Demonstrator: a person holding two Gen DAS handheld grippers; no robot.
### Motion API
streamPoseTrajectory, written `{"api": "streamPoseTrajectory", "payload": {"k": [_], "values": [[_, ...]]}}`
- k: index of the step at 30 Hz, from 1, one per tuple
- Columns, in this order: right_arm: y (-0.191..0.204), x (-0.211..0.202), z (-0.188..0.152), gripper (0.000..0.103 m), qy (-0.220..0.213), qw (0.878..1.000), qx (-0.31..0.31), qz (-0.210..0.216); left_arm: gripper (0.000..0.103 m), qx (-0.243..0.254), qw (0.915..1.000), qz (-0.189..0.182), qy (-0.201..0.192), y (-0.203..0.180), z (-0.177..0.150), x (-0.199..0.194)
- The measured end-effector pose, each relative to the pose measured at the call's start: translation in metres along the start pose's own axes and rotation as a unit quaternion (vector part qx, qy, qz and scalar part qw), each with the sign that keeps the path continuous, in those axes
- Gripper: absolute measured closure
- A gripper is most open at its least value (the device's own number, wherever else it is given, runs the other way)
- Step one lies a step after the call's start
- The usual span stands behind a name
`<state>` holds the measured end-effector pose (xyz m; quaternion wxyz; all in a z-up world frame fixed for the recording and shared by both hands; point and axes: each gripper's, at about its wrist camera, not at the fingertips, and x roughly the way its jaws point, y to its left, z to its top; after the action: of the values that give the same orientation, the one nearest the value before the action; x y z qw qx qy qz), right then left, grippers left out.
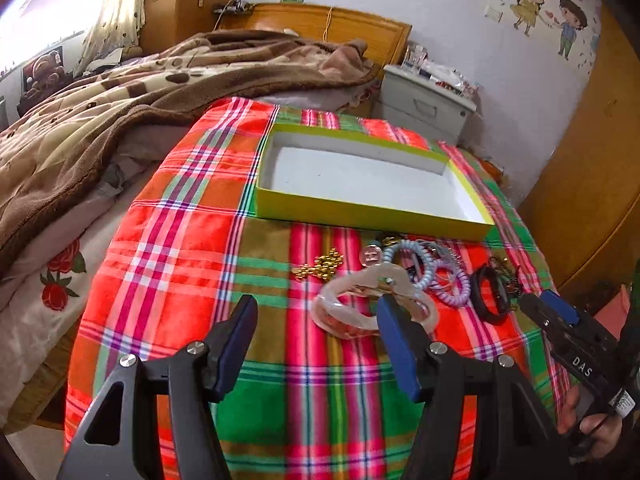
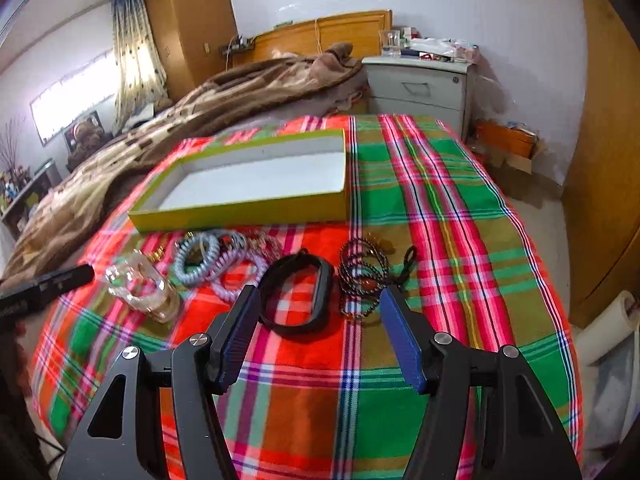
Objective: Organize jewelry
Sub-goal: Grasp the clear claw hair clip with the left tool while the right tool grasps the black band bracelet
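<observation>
Bright plaid cloth in red, green and pink [image 2: 420, 200] covers the table, which stands just beside a bed with a brown patterned blanket [image 1: 120, 92]; a grey bedside cabinet [image 2: 416, 88] sits against the white wall behind. On the cloth lies a shallow yellow-green cardboard box with a white inside [image 1: 280, 196], nothing showing in it. Between the box and the cameras the jewelry lies in a loose row: a small gold bead chain [image 1: 322, 266], a translucent pinkish bangle [image 1: 340, 316], pale blue and lilac spiral coil bands [image 2: 200, 260], a black strap-like band [image 2: 296, 300] and a dark beaded cord necklace [image 2: 360, 280]. The left hand-held gripper [image 1: 316, 304] hangs with its fingers wide apart, its blue pad overlapping the bangle in view; contact cannot be told. The right hand-held gripper [image 2: 316, 296] is also spread, poised over the black band and the beaded cord, gripping nothing.
</observation>
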<state>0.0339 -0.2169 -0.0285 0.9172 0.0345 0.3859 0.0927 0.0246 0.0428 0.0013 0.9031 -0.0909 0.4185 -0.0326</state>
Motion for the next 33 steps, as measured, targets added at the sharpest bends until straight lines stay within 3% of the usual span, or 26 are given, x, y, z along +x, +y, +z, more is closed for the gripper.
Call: {"api": "streamPoseTrajectory", "payload": {"k": [3, 5, 13, 15, 18, 28, 33], "values": [[0.001, 0.010, -0.001, 0.042, 0.015, 1.000, 0.001, 0.021, 0.039, -0.001, 0.9999, -0.009, 0.006, 0.003, 0.005, 0.005], [0.002, 0.017, -0.001, 0.056, 0.026, 1.000, 0.002, 0.015, 0.039, -0.002, 0.9999, -0.012, 0.011, 0.004, 0.008, 0.009], [0.009, 0.030, 0.008, 0.060, 0.032, 0.999, -0.010, 0.006, 0.039, 0.025, 0.9986, -0.030, 0.036, -0.001, 0.017, 0.026], [0.008, 0.033, 0.008, 0.066, 0.037, 0.999, -0.010, 0.003, 0.039, 0.023, 0.9984, -0.032, 0.042, -0.001, 0.018, 0.031], [0.008, 0.037, 0.008, 0.074, 0.045, 0.999, -0.013, 0.002, 0.039, 0.042, 0.9973, -0.022, 0.056, -0.006, 0.020, 0.040], [0.007, 0.039, 0.008, 0.083, 0.048, 0.999, -0.016, -0.005, 0.040, 0.109, 0.9915, -0.009, 0.069, -0.024, 0.018, 0.047], [0.002, 0.038, 0.008, 0.088, 0.048, 0.999, -0.012, -0.001, 0.051, 0.125, 0.9873, -0.028, 0.095, -0.029, 0.013, 0.041]]}}
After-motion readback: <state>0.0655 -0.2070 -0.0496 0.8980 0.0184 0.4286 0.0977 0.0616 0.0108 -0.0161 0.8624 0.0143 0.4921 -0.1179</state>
